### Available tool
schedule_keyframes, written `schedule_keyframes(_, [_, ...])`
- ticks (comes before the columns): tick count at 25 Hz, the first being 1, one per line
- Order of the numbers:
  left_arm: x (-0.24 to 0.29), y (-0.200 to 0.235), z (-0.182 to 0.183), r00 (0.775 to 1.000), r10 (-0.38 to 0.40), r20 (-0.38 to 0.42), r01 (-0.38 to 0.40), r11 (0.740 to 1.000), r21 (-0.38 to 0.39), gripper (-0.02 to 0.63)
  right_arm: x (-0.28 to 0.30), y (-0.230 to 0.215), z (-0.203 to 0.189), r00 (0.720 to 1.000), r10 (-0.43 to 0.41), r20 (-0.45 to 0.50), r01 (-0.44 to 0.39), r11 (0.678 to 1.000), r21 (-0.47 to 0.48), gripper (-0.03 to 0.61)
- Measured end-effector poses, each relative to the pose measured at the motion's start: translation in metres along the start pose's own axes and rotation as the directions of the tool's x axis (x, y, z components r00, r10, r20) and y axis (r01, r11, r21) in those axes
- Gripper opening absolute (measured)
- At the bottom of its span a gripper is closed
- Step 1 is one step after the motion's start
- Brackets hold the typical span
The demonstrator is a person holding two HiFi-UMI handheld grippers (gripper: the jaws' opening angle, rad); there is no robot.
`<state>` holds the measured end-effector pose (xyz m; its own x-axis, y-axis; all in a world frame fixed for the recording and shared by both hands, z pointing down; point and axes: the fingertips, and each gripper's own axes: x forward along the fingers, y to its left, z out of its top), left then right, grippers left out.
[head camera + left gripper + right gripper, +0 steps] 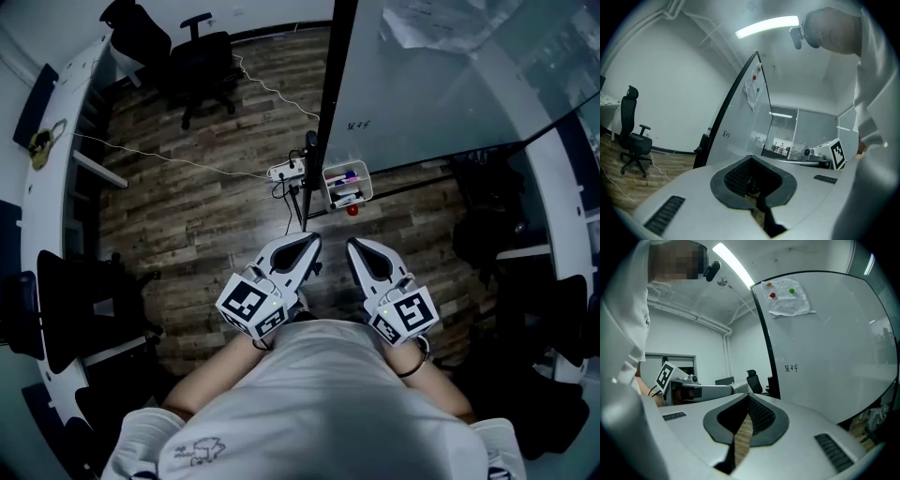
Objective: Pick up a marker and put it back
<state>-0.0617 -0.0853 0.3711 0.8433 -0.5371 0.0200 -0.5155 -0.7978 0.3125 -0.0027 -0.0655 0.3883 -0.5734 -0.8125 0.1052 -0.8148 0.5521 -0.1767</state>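
The task had not visibly begun. The left gripper and the right gripper were held close in front of the person's body, side by side and pointing toward the whiteboard. Each had its jaws brought together with nothing between them, and only a sliver of wooden floor showed through the gaps. The markers lay in a small white tray at the foot of the board, well ahead of both grippers and untouched. A small red object sat just beside the tray. Judged from this, every step was left to do: reaching the tray, opening a gripper, closing on one marker, lifting it out, and setting it back in the tray.
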Motion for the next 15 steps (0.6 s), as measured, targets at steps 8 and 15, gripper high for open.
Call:
schedule_keyframes(8, [0.008, 0.026, -0.005, 0.999, 0.030, -0.018, -0.031, 0.999, -0.023, 0.006, 0.019, -0.010, -0.009, 0.999, -0.001, -0.040, 0.001, 1.000, -0.011, 0.005])
schedule_keyframes(15, [0.035, 0.035, -0.009, 0.996, 0.086, -0.032, -0.086, 0.996, 0.007, 0.006, 0.032, -0.047, -0.009, 0.996, 0.069, -0.053, -0.070, 0.998, -0.006, 0.005])
